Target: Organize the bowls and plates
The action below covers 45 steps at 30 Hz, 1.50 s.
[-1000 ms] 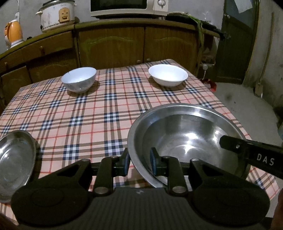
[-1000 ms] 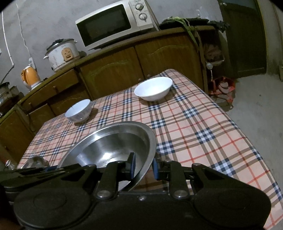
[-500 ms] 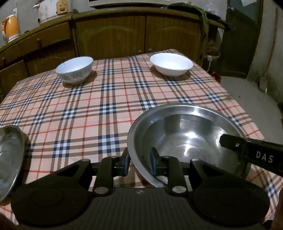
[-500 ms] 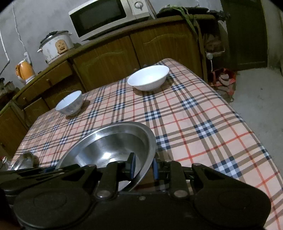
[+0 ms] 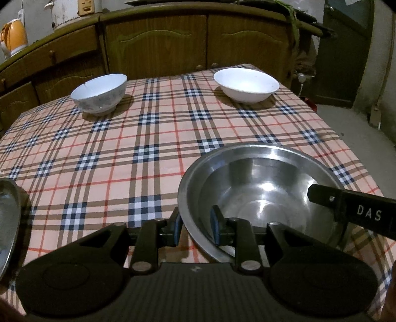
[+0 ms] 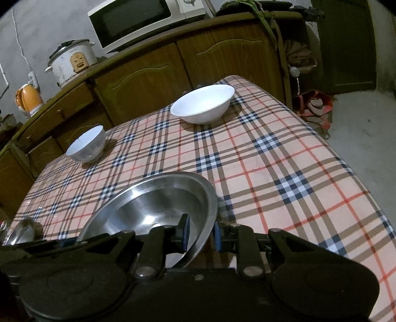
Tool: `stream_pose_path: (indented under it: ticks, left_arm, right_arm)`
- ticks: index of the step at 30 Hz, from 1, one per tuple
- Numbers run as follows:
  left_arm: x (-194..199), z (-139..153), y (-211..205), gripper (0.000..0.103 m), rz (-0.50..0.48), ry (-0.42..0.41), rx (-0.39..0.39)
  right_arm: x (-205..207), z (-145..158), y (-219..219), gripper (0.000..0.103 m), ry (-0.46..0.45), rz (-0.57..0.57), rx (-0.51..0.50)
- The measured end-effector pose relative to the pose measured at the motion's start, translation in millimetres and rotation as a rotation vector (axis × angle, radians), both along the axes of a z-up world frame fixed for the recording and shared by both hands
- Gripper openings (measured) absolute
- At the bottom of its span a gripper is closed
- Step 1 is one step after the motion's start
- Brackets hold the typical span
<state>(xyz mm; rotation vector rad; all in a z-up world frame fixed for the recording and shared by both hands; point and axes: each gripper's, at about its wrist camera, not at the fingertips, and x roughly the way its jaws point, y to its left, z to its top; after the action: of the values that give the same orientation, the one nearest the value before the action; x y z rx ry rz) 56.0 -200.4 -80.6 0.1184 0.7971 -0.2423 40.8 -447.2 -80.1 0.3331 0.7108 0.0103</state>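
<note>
A large steel basin (image 5: 259, 195) is held over the near right part of the checked table (image 5: 153, 138). My left gripper (image 5: 195, 226) is shut on its left rim. My right gripper (image 6: 200, 235) is shut on its right rim; the basin also shows in the right wrist view (image 6: 153, 205). The right gripper's body shows in the left wrist view (image 5: 351, 210). A patterned white bowl (image 5: 99, 93) stands far left and a wide white bowl (image 5: 247, 84) far right. A small steel plate (image 5: 7, 223) sits at the near left edge.
Wooden cabinets (image 5: 158, 42) run behind the table, with a rice cooker (image 6: 71, 62), a microwave (image 6: 138, 22) and an orange kettle (image 6: 27, 101) on top. The table's right edge drops to a concrete floor (image 6: 358, 128) with a red bag (image 6: 314, 109).
Both grippers have carried the basin forward over the table. The two white bowls look nearer, and the small steel plate has slid further out at the left edge.
</note>
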Motion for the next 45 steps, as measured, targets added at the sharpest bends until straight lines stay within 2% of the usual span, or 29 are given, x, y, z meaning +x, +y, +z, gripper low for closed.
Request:
stream_pose_path:
  ticks: [9, 14, 16, 19, 22, 25, 27, 30, 39, 42, 45]
  left_arm:
    - [6, -6, -7, 0.025, -0.004, 0.000, 0.006]
    - [5, -7, -9, 0.034, -0.014, -0.004, 0.006]
    - [4, -7, -9, 0.034, -0.014, 0.007, 0.006]
    - [2, -5, -5, 0.041, -0.004, 0.005, 0.006]
    - [1, 1, 1, 0.047, 0.009, 0.007, -0.001]
    - [1, 9, 7, 0.060, 0.014, 0.010, -0.006]
    - [0, 16, 12, 0.063, 0.016, 0.002, -0.012]
    - [-1, 30, 18, 0.067, 0.025, -0.010, -0.016]
    - [-6, 64, 26, 0.074, 0.013, -0.058, -0.030]
    - [-5, 70, 28, 0.074, 0.014, -0.067, -0.036]
    - [-2, 76, 30, 0.074, 0.014, -0.076, -0.039]
  right_arm:
    - [8, -8, -6, 0.026, -0.003, -0.013, 0.012]
    - [9, -11, -8, 0.028, 0.007, -0.011, 0.016]
    - [8, -10, -8, 0.032, 0.013, -0.015, 0.014]
    - [3, -7, -9, 0.036, 0.009, -0.039, -0.004]
    - [-2, 1, -12, 0.047, -0.006, -0.062, -0.011]
    - [-8, 11, -14, 0.052, -0.017, -0.078, -0.023]
    - [-12, 19, -14, 0.054, -0.027, -0.078, -0.029]
    - [-17, 33, -12, 0.070, -0.045, -0.073, -0.042]
    - [-24, 74, 4, 0.072, -0.092, -0.046, -0.095]
    - [-25, 83, 7, 0.080, -0.106, -0.040, -0.103]
    - [-23, 92, 10, 0.080, -0.119, -0.036, -0.117]
